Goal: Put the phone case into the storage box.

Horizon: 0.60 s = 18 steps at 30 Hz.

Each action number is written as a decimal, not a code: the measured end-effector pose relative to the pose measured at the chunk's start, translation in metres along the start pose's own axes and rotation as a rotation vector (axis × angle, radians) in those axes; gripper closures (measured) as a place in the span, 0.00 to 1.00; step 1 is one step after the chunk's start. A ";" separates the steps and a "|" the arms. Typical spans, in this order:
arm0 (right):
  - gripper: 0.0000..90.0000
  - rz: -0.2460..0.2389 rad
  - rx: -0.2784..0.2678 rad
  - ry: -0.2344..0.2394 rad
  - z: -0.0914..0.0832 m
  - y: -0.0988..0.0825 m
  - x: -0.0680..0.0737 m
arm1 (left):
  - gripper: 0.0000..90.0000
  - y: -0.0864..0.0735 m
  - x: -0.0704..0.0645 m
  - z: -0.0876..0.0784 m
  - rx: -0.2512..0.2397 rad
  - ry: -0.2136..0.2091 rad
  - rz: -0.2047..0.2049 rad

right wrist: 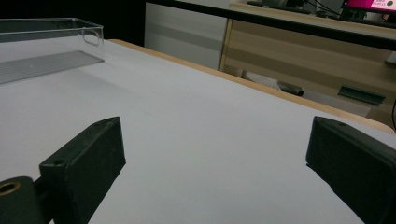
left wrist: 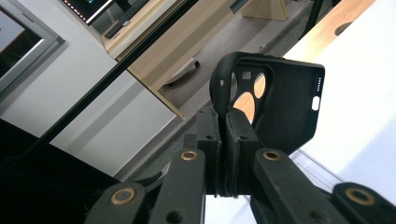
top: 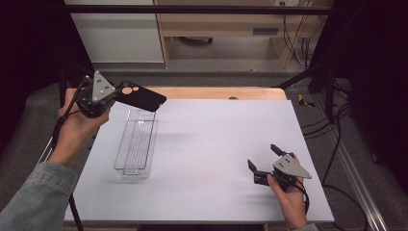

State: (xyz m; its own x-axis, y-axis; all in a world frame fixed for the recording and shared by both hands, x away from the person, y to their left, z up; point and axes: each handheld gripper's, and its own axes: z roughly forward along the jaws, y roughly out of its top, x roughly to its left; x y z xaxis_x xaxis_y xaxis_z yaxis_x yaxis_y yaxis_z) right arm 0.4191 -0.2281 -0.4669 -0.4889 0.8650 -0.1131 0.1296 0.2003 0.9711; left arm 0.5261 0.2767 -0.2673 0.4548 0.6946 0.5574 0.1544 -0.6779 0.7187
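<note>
From my station: white table (top: 207, 159) bare save a clear plastic tray (top: 136, 144) at nine o'clock, nothing obstructing it. My left gripper (top: 117, 92) is clenched on the edge of a black phone case (top: 143, 96), held aloft over the tray's far end. I judge lowering it level into the tray best. Right gripper (top: 263, 156), at four o'clock, rests with jaws spread, holding nothing.

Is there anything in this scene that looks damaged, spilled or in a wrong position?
Nothing stands out. The left gripper holds the black phone case by one edge in the air above the far end of the clear tray, which sits flat on the white table. The right gripper rests open and empty.
</note>
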 end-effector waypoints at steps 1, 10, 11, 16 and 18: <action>0.05 0.001 -0.002 0.000 -0.001 -0.001 0.000 | 0.95 0.000 0.000 0.000 0.001 0.001 0.002; 0.04 0.010 -0.021 -0.007 -0.012 -0.005 -0.003 | 0.95 0.003 0.002 0.001 0.006 0.010 0.025; 0.04 0.017 -0.026 -0.006 -0.013 -0.006 -0.003 | 0.95 0.003 0.001 0.001 0.007 0.012 0.032; 0.04 0.019 -0.028 -0.008 -0.017 -0.008 -0.003 | 0.95 0.006 -0.002 0.000 0.009 0.015 0.063; 0.04 0.015 -0.033 -0.008 -0.019 -0.008 -0.003 | 0.95 0.007 -0.003 0.000 0.009 0.016 0.071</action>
State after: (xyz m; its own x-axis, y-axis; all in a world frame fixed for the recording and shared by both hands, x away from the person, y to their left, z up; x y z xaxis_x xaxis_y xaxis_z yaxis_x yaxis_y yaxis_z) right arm 0.4035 -0.2410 -0.4707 -0.4799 0.8715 -0.1004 0.1079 0.1722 0.9791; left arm 0.5259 0.2699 -0.2633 0.4506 0.6483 0.6138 0.1302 -0.7279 0.6732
